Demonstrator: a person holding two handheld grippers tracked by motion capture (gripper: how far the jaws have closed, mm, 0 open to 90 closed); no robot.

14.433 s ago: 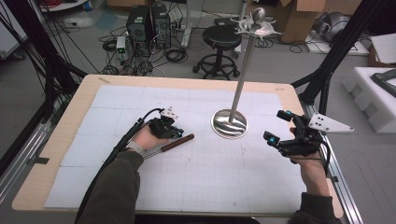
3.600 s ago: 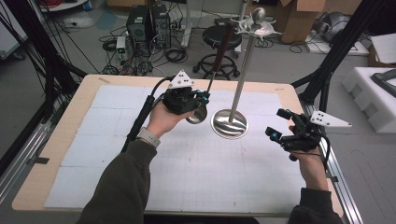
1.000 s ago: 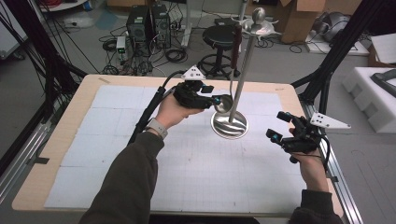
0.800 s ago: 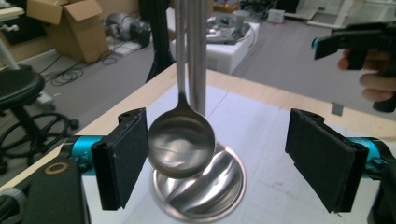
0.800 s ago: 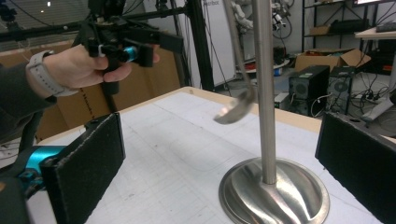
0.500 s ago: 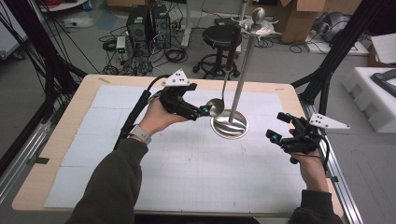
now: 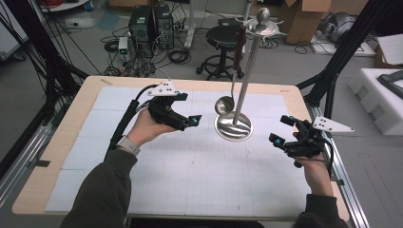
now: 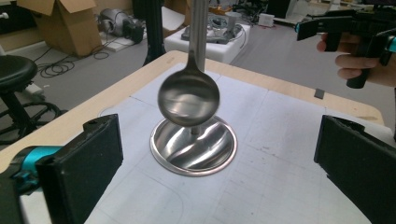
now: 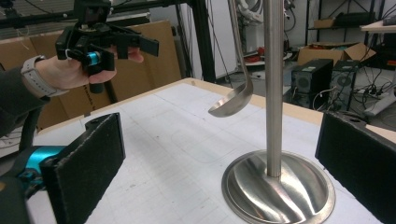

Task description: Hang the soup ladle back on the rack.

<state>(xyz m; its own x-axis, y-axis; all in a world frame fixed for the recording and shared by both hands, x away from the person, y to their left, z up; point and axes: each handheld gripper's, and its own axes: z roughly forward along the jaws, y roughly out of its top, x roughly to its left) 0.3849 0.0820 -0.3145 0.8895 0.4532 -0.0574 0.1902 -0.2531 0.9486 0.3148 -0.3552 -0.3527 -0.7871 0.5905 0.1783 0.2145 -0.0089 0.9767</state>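
Left gripper [image 7: 192, 121] released, jaws just opened wide with nothing between them, drawn back from the ladle [image 7: 223, 104] it carried a moment ago. Ladle now hanging free from a hook at the top of the steel stand [image 7: 234, 127], bowl just above the stand's round base, handle up beside the pole. Hanging step judged done; only clearing the hands left. Right gripper [image 7: 283, 132] parked near the table's [image 7: 71, 156] right edge, jaws apart and empty, unchanged from a second ago. Count: one ladle, one stand, two grippers. In the left gripper view, ladle bowl [image 8: 188, 98] centred ahead, apart from both pads.
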